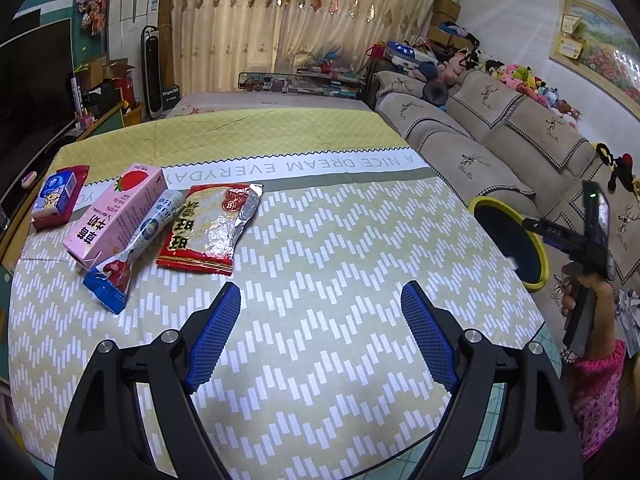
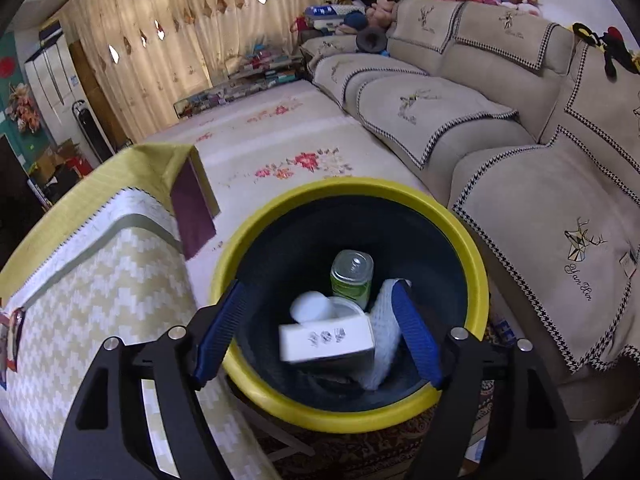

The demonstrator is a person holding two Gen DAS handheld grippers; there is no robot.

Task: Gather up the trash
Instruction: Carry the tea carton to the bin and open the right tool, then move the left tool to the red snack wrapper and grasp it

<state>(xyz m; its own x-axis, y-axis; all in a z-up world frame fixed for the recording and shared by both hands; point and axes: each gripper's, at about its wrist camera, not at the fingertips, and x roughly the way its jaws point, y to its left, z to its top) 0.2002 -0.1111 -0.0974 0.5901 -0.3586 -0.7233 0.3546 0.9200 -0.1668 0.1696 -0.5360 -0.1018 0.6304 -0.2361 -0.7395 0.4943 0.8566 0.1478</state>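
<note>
Trash lies at the left of the table: a pink strawberry milk carton (image 1: pixel 116 216), a blue and white wrapper (image 1: pixel 132 248), a torn red snack bag (image 1: pixel 208 228) and a small blue box (image 1: pixel 56 194) on a red pack. My left gripper (image 1: pixel 320 288) hangs open over the patterned tablecloth, right of and nearer than the snack bag, with nothing between its fingers. My right gripper (image 2: pixel 320 285) is open above the yellow-rimmed bin (image 2: pixel 348 186). A blurred white box (image 2: pixel 326 338) sits below and between its fingers without touching them. The bin also holds a green bottle (image 2: pixel 352 276), a white cup (image 2: pixel 312 306) and white foam netting (image 2: pixel 386 332).
The bin (image 1: pixel 486 200) stands off the table's right edge, in front of a beige sofa (image 1: pixel 500 128). A person's hand (image 1: pixel 588 284) in a pink sleeve holds the right gripper there. A floral mat (image 2: pixel 280 140) covers the floor beyond the bin.
</note>
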